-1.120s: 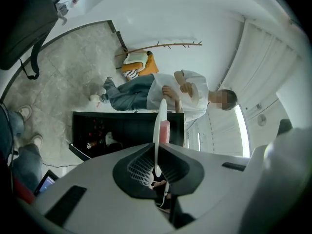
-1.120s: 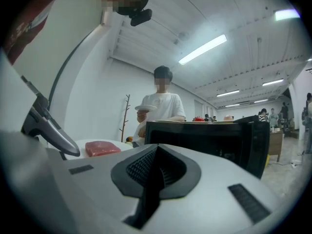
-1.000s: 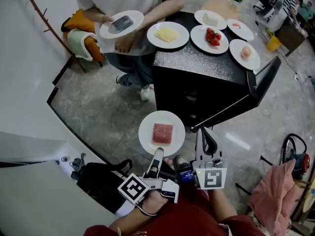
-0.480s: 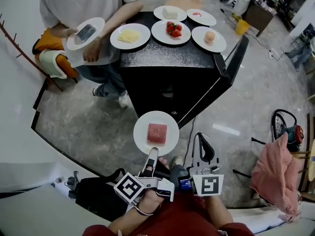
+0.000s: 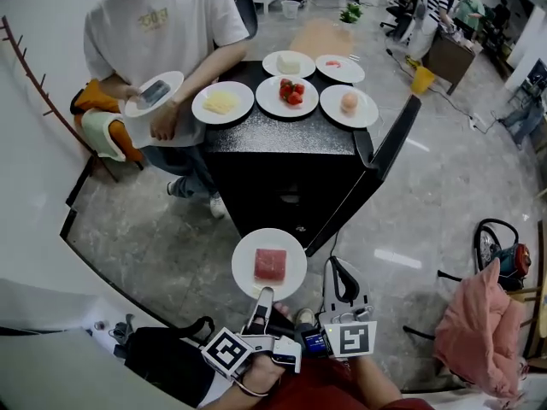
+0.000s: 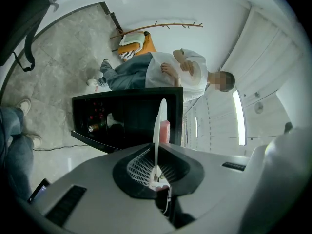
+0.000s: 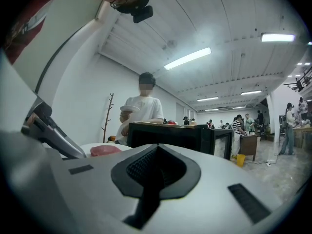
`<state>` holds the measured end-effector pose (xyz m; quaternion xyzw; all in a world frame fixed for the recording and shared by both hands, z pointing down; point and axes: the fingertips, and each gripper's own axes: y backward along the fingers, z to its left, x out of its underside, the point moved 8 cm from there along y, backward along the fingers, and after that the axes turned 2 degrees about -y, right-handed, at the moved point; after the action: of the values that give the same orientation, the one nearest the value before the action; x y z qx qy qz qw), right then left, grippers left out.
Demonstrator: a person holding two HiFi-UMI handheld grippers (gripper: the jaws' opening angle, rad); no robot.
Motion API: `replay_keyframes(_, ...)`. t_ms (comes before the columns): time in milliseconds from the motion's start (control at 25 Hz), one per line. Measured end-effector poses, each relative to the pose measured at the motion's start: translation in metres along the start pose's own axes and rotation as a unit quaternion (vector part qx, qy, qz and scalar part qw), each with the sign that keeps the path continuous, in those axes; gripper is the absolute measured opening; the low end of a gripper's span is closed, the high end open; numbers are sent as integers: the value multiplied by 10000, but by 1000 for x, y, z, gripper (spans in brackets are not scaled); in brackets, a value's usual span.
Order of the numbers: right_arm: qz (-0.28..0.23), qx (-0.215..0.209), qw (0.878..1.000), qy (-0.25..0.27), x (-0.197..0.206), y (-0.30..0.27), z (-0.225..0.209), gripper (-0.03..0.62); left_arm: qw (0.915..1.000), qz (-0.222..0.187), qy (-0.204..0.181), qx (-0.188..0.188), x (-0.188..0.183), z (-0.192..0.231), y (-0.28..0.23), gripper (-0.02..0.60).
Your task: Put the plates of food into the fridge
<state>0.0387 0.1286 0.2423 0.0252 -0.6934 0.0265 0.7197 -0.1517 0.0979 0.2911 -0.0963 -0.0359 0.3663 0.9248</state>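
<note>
Head view: plate (image 5: 246,264) rim clamped in left gripper (image 5: 264,295).

A pink cloth (image 5: 468,331) lies right, a black bag (image 5: 167,357) lower left.

The black fridge (image 5: 273,131) stands on the grey stone floor (image 5: 145,229). Five white plates lie on its speckled top. Near row, left to right: yellow plate (image 5: 203,109), strawberry plate (image 5: 269,105), egg plate (image 5: 363,114); far row: white-block plate (image 5: 270,65), pink-morsel plate (image 5: 355,74).
</note>
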Motion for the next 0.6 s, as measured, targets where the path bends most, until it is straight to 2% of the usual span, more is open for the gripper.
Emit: replay_keyframes(600,-76,-373,9992,-116,29,-19,-24,11,9988,-443,17,-186,17,24,-11,17)
